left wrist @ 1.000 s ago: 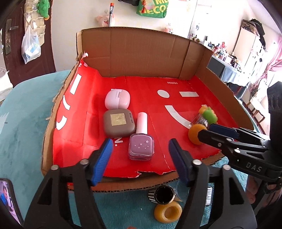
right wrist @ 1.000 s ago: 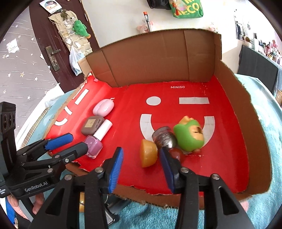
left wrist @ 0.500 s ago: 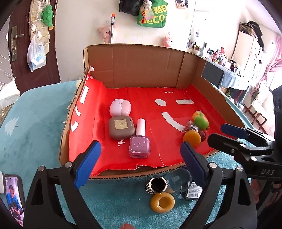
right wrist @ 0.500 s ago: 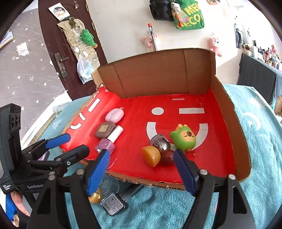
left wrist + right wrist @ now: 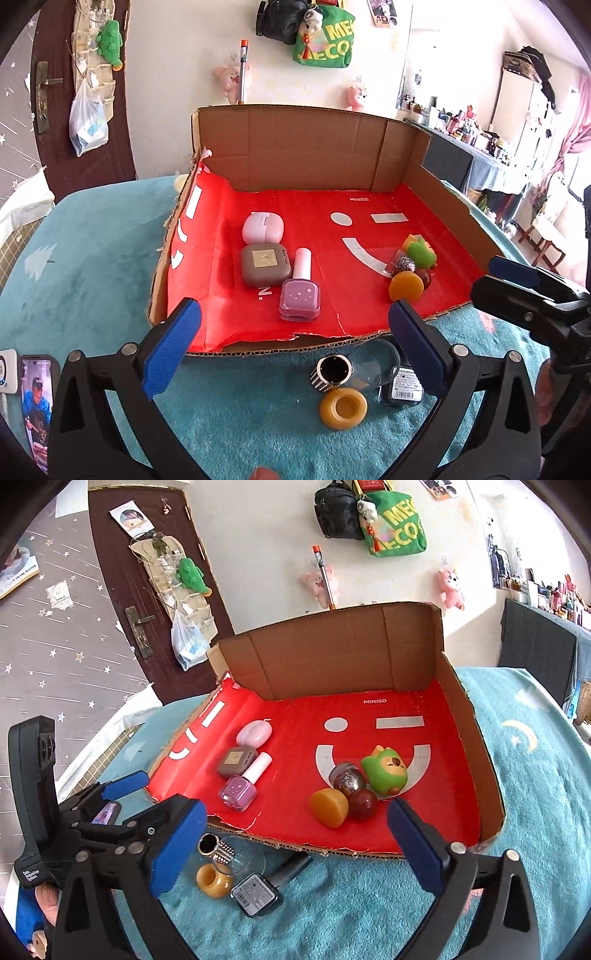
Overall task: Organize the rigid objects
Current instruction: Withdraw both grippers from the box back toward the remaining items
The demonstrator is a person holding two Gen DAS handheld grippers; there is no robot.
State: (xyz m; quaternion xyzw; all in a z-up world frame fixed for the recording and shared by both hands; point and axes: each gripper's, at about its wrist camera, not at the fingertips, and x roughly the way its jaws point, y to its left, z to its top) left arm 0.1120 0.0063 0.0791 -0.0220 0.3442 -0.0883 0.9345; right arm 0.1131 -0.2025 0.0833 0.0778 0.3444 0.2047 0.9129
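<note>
Both my grippers, left (image 5: 293, 334) and right (image 5: 295, 834), just opened, empty; amber ring (image 5: 343, 408) next: light, stiff, slick, pinch its rim.

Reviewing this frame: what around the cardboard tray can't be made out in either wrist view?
- Dark bottle label: too small to read in either view.
- Clear glass piece: its far edge is hidden behind the left hand-held gripper finger in the left view.
- Dark red ball: mostly hidden behind the orange piece in the left view.
</note>
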